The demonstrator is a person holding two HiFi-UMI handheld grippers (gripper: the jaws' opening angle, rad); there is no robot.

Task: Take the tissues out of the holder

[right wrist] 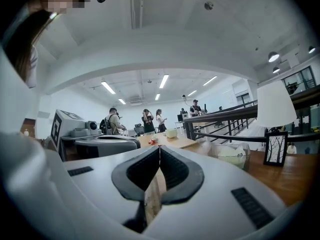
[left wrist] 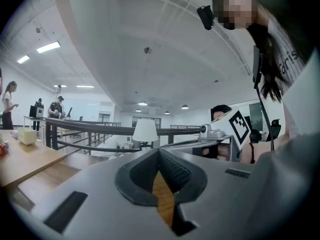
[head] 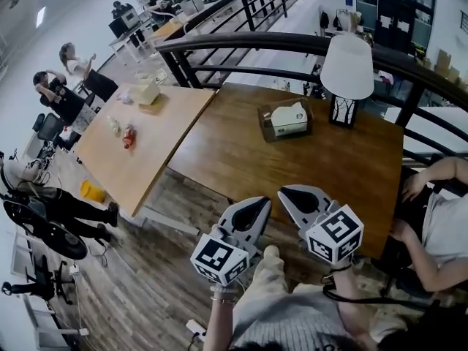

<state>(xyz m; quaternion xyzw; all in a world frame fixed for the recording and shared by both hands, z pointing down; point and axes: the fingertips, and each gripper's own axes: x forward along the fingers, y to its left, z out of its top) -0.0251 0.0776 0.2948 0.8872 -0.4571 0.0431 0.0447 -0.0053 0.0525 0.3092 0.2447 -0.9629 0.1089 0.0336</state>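
A clear holder (head: 285,121) with white tissues (head: 290,115) in it sits toward the far side of the dark wooden table (head: 241,152). In the right gripper view the holder (right wrist: 231,155) shows to the right, beyond the jaws. My left gripper (head: 265,201) and right gripper (head: 284,191) hang side by side over the table's near edge, well short of the holder. Both are shut with nothing between their jaws. The right gripper (right wrist: 159,147) has its tips touching; the left gripper (left wrist: 159,149) likewise.
A white-shaded lamp (head: 347,75) stands just right of the holder. A lighter table (head: 139,141) with small items adjoins on the left. A black railing (head: 292,46) runs behind. A seated person (head: 439,218) is at the right end of the table.
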